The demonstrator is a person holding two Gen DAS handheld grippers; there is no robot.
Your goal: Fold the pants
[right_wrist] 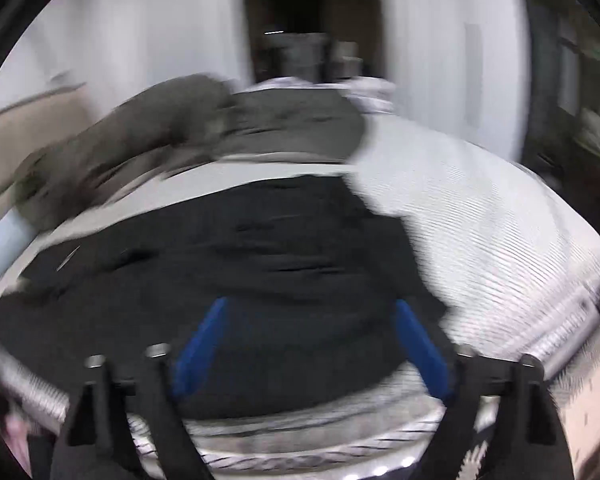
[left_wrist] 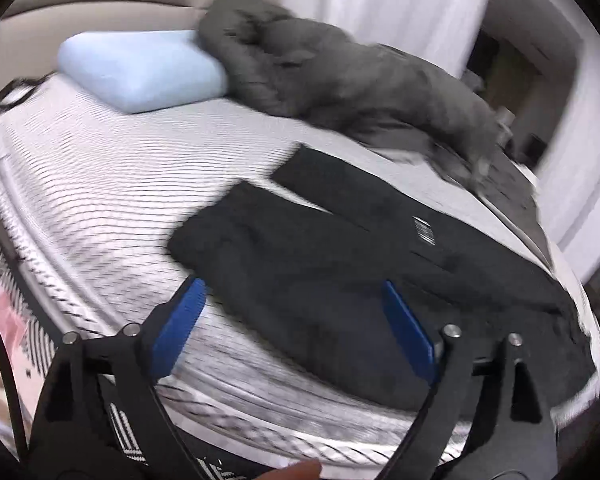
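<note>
Pants [left_wrist: 340, 264]: black, lying flat on the bed near its front edge, folded lengthwise so one leg lies over the other; a narrower strip sticks out toward the far side, and a small white label shows on the cloth. In the right wrist view the pants [right_wrist: 240, 264] fill the middle, blurred.
Left gripper [left_wrist: 292, 300]: jaws spread wide, blue pads apart, nothing pinched; it hangs over the near edge of the pants, one finger above the bare mattress, the other above the cloth.
Right gripper [right_wrist: 310, 320]: also spread wide, with nothing between the pads; both blue fingers stand over the black cloth. I can't tell whether they touch it, the view is smeared.
Bed [left_wrist: 100, 184]: white mattress with fine dark stripes, bare on the left.
Pillow [left_wrist: 140, 70]: pale blue, at the head of the bed.
Blanket [left_wrist: 340, 76]: grey, bunched in a long heap behind the pants, one end touching the pillow.
Hand [left_wrist: 300, 470]: only a fingertip shows at the bottom edge, under the left gripper.
</note>
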